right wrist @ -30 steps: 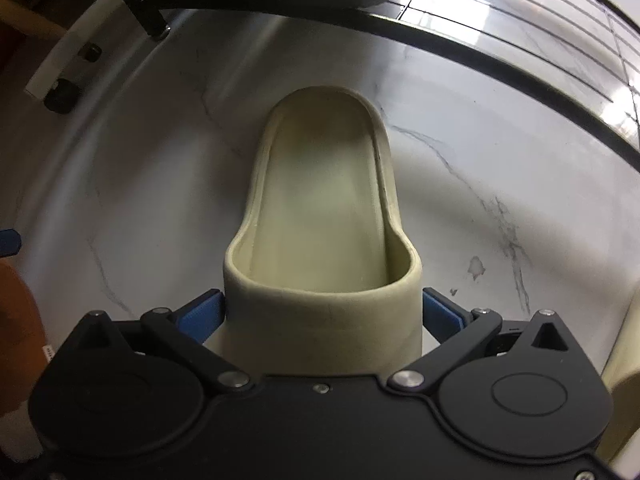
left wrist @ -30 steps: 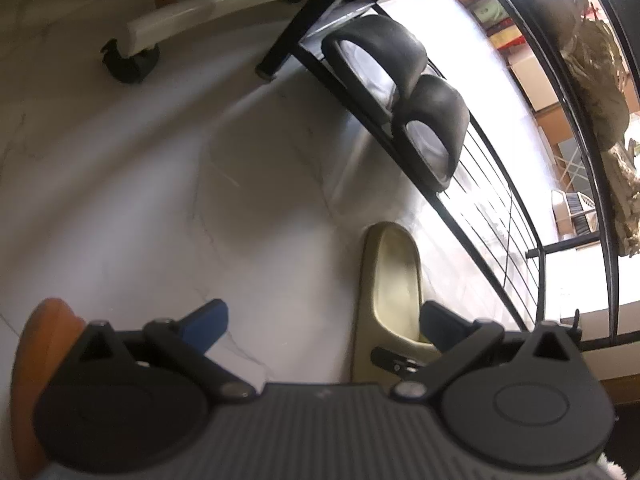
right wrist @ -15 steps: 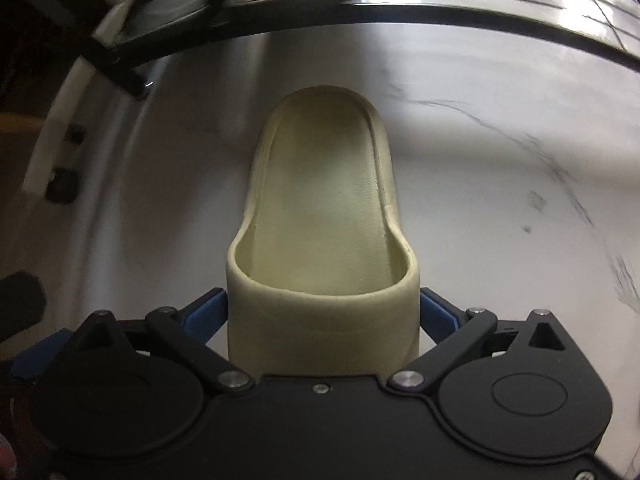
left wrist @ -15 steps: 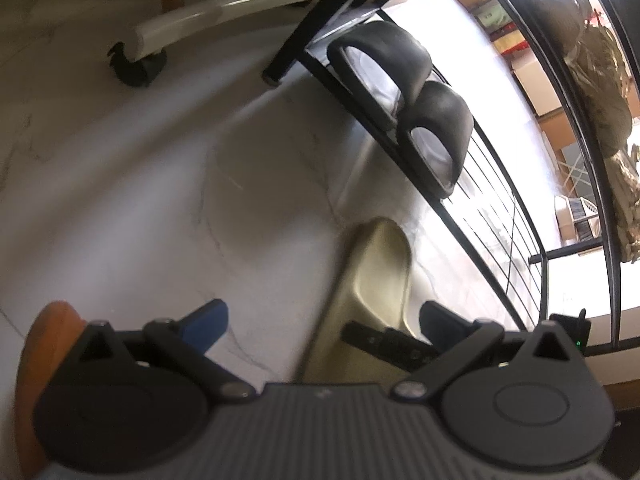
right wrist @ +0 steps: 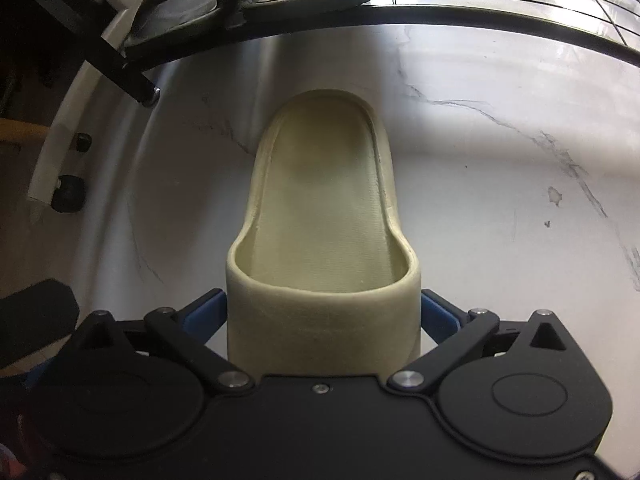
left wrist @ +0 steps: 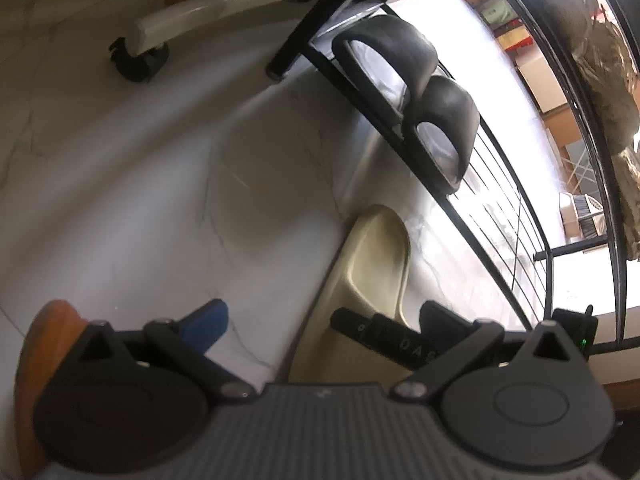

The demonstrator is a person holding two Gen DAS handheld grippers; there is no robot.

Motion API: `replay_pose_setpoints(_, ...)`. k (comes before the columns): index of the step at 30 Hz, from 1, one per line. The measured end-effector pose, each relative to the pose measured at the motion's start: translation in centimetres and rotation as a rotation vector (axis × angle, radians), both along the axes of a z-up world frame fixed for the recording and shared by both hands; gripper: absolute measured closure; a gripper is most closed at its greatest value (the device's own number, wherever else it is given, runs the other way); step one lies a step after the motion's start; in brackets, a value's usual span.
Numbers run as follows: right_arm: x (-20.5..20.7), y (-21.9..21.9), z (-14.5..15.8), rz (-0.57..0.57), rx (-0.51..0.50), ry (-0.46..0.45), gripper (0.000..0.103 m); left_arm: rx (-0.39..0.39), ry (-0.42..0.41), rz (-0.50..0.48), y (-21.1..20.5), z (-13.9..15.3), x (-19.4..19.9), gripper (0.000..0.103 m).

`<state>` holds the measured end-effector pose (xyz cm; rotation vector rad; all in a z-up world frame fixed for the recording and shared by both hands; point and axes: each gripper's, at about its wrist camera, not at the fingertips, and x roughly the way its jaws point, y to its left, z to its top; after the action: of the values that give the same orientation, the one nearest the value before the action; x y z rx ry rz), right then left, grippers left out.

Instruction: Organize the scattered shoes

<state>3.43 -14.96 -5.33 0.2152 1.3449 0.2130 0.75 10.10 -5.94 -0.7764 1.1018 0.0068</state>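
Observation:
A beige slide sandal (right wrist: 324, 220) fills the middle of the right wrist view, lifted off the marble floor. My right gripper (right wrist: 323, 312) is shut on its strap end, blue pads pressing both sides. In the left wrist view the same beige sandal (left wrist: 372, 264) hangs tilted at lower centre, with the other gripper's black finger across it. My left gripper (left wrist: 320, 320) stands open with nothing between its blue fingers (left wrist: 206, 324). Two black slides (left wrist: 416, 80) sit side by side on the low black shoe rack (left wrist: 472, 216).
An orange shoe (left wrist: 36, 344) lies at the left edge by my left gripper. A white chair leg with a black caster (left wrist: 138, 58) stands at the upper left. The rack's foot (right wrist: 146, 94) rests on the pale marble floor (right wrist: 500, 152). Brownish shoes (left wrist: 612, 64) fill the rack's upper tier.
The beige sandal has been raised off the floor and tilted in my right gripper, which has swung so the rack's front rail sits further away. The left gripper has drifted only slightly.

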Motion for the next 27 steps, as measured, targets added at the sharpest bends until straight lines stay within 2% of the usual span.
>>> replay_pose_setpoints(6, 0.3, -0.4, 0.1, -0.015, 0.027, 0.012, 0.001, 0.035, -0.031, -0.011, -0.1, 0.6, -0.1, 0.001)
replay_pose_setpoints(8, 0.3, -0.6, 0.3, -0.025, 0.039, 0.013, 0.001, 0.065, -0.064, -0.007, 0.1, 1.1, -0.1, 0.001)
replay_pose_setpoints(11, -0.1, -2.1, 2.3, -0.077, 0.066, -0.014, 0.001, 0.086, -0.109, 0.006, 0.5, 1.8, -0.2, 0.001)
replay_pose_setpoints(14, -0.9, -4.2, 5.5, -0.163, 0.048, -0.092, 0.001, 0.081, -0.143, 0.036, 1.1, 2.2, -0.3, 0.001)
replay_pose_setpoints(18, -3.7, -8.0, 10.7, -0.349, 0.079, -0.285, 0.0, 0.086, -0.154, 0.031, 1.2, 2.2, -0.3, 0.001)
replay_pose_setpoints(20, -5.7, -8.1, 12.2, -0.351, 0.107, -0.413, 0.0, 0.111, -0.176, 0.002, 0.7, 2.3, -0.2, 0.001)
replay_pose_setpoints(23, -8.7, -8.3, 14.4, -0.353, 0.149, -0.605, 0.0, 0.239, -0.255, -0.098, -1.3, 2.8, -0.3, 0.001)
replay_pose_setpoints(27, -12.7, -8.6, 17.3, -0.352, 0.204, -0.861, 0.0, 0.393, -0.28, -0.197, -3.6, 2.6, -0.3, 0.001)
